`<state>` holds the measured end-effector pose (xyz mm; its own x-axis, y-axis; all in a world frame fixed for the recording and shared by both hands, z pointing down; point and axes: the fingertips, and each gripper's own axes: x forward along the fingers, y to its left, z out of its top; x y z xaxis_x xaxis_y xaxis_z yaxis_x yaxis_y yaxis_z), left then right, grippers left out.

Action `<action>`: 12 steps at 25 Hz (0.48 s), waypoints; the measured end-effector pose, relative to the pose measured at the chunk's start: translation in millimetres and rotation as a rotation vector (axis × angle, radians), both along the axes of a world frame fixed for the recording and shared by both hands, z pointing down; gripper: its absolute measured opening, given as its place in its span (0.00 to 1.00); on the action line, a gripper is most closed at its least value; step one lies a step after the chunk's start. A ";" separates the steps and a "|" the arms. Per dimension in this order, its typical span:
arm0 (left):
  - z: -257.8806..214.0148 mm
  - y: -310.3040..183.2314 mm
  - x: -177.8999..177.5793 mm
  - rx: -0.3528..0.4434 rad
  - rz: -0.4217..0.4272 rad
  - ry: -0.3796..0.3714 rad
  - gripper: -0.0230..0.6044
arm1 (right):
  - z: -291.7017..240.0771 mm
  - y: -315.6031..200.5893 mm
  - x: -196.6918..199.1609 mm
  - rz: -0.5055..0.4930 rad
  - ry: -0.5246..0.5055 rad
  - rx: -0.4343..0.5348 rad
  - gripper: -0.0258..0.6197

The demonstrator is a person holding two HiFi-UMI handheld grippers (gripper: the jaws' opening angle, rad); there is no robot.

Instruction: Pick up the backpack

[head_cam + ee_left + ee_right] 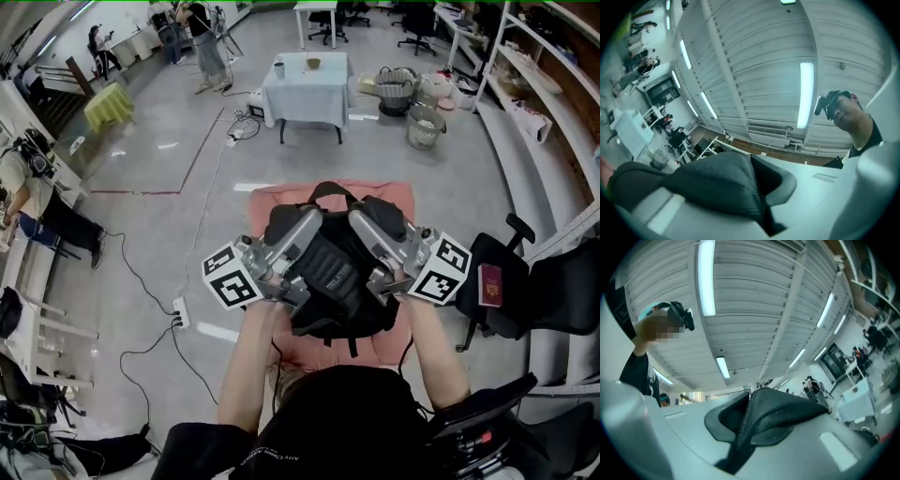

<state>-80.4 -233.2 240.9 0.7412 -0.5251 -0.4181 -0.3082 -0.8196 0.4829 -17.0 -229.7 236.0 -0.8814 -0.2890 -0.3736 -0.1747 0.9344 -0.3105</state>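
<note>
The black backpack (328, 272) hangs in front of me above a pink table (267, 202), lifted by both grippers. My left gripper (312, 223) grips its upper left side and my right gripper (361, 225) its upper right side, both angled inward and tilted upward. In the left gripper view, a fold of black backpack fabric (719, 180) is pinched between the grey jaws of my left gripper (761, 208). The right gripper view shows my right gripper (740, 444) shut on a ridge of black woven fabric (780, 411). Both gripper cameras look up at the ceiling.
A black office chair (511, 291) stands close at the right, with shelving (553, 84) behind it. A table with a white cloth (305, 94) and wire baskets (422, 127) stand farther ahead. Cables and a power strip (178, 314) lie on the floor at left. People stand at the far back.
</note>
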 end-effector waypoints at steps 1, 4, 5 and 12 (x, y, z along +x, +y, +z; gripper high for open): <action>-16.0 6.3 2.4 0.046 -0.028 -0.041 0.04 | -15.9 7.8 -1.6 0.027 0.020 0.052 0.10; -48.9 20.2 19.9 0.191 -0.204 -0.214 0.04 | -51.9 25.7 -1.3 0.219 0.068 0.191 0.10; -55.5 19.7 24.5 0.241 -0.286 -0.268 0.04 | -60.9 25.4 -1.3 0.299 0.080 0.236 0.10; -18.4 9.8 25.9 0.354 -0.584 -0.510 0.04 | -26.6 -1.6 -5.0 0.609 0.235 0.323 0.08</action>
